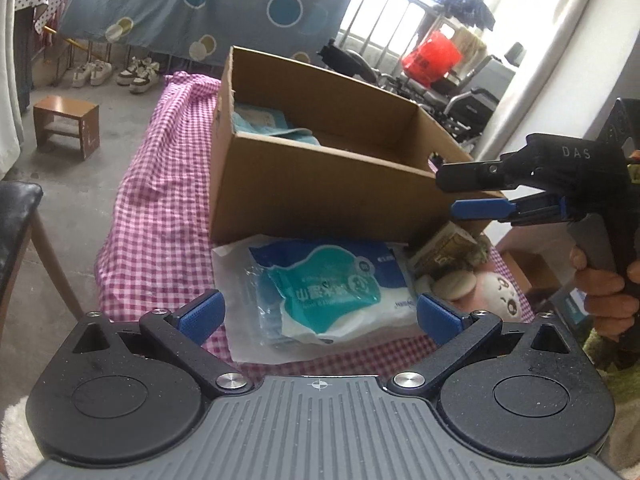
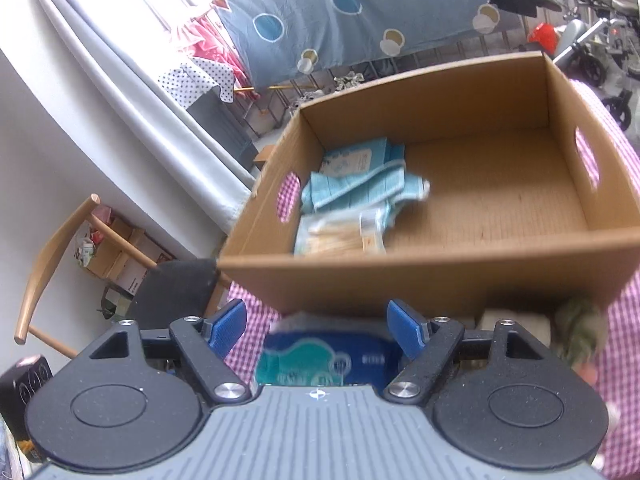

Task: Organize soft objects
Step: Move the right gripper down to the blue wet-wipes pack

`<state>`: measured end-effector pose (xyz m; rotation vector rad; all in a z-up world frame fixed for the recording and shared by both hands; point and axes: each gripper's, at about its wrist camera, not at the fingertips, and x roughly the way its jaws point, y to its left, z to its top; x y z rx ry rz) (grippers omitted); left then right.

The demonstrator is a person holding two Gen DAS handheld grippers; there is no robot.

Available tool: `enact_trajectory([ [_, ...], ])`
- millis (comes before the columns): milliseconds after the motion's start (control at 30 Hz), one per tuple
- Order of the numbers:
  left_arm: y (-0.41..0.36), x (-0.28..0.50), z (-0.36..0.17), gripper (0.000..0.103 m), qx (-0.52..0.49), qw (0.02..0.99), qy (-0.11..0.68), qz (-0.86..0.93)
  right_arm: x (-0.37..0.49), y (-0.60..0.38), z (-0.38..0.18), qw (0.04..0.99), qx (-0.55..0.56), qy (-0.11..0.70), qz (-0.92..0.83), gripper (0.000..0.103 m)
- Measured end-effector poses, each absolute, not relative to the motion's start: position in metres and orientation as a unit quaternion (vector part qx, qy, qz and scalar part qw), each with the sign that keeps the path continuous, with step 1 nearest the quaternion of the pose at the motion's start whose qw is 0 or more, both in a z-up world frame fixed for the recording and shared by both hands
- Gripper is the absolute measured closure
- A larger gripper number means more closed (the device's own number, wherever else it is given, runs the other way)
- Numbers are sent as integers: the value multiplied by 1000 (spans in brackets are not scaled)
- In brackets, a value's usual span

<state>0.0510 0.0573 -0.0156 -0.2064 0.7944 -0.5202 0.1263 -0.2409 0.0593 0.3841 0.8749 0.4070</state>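
A cardboard box (image 1: 320, 188) stands on the pink checked cloth (image 1: 160, 208); it also shows in the right wrist view (image 2: 460, 276). Inside lie light blue folded cloths (image 2: 360, 184) and a clear pack (image 2: 340, 236). In front of the box lies a blue and teal soft packet (image 1: 328, 280), also below the right gripper (image 2: 312, 360). My left gripper (image 1: 318, 314) is open, low, with the packet between its fingers. My right gripper (image 2: 318, 326) is open and empty, above the packet near the box's front wall; it shows from the side in the left wrist view (image 1: 468, 196).
A white plush toy (image 1: 500, 292), a round beige pad (image 1: 454, 284) and a small brown carton (image 1: 444, 248) lie right of the packet. A greenish soft thing (image 2: 576, 336) sits by the box corner. A wooden chair (image 2: 80, 248) and a stool (image 1: 66, 124) stand on the floor.
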Motion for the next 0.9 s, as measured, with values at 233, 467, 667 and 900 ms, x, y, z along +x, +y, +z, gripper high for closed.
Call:
enact_trajectory([
  [233,29,55,-28,0,-66,880,387,-267,109,-226,23,870,171,428,175,27],
  [467,14,68,-43,1,-51,870,405,-277,113,-218,-5,866,145,455,151,33],
  [667,9,76,-51,1,-47,864,418,-275,121,-218,-18,857,146,472,143,33],
  [900,6,80,-57,1,-54,858,426,-284,130,-215,-30,844,162,486,158,33],
])
